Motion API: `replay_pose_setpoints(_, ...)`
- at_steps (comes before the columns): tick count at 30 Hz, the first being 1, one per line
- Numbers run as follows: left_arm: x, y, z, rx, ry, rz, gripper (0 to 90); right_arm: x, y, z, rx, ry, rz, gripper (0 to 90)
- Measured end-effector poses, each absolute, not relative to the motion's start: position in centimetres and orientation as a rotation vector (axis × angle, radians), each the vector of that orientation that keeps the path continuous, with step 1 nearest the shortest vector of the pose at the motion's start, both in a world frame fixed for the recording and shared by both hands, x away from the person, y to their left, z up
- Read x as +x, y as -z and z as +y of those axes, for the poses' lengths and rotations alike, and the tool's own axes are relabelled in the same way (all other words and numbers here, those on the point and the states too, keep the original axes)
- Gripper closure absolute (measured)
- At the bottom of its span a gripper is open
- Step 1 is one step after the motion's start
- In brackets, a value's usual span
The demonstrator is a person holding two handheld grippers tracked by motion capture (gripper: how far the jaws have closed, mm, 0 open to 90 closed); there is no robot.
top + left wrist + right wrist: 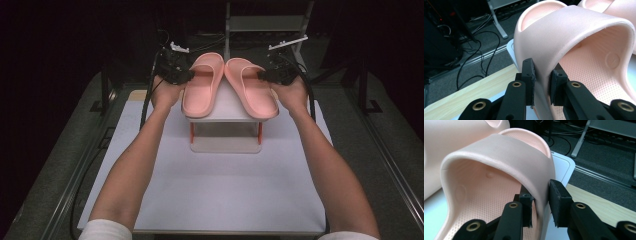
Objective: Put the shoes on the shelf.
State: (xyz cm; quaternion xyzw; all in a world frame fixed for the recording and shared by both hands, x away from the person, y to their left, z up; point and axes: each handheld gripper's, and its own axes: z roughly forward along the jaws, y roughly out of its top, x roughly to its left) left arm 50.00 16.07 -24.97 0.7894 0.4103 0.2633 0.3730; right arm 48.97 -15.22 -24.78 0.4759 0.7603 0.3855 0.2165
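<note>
Two pink slippers are seen at the upper middle of the high view, resting on a small white stand [226,111] on the surface [225,195]. The left slipper [202,82] is pinched at its strap's outer edge by the left tongs [190,76]. The right slipper [250,87] is pinched likewise by the right tongs [261,75]. The soles are partly hidden beneath the straps.

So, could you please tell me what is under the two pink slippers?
A small white stand with orange legs carries both slippers: left slipper, right slipper. The stand rests on the white table. Its top under the soles is covered.
</note>
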Motion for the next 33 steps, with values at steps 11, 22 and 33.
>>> replay_pose_setpoints(11,50.2,25.2,16.0,2.021,-0.656,1.059,76.2,49.2,25.2,-15.0,1.346,-1.061,2.098,72.5)
replay_pose_setpoints(22,50.4,25.7,16.8,2.010,-0.630,1.095,75.9,49.7,25.5,-15.8,1.405,-1.076,2.046,76.6)
replay_pose_setpoints(33,50.2,25.4,17.0,1.971,-0.626,1.107,76.4,50.1,25.6,-15.7,1.477,-1.048,1.970,77.0)
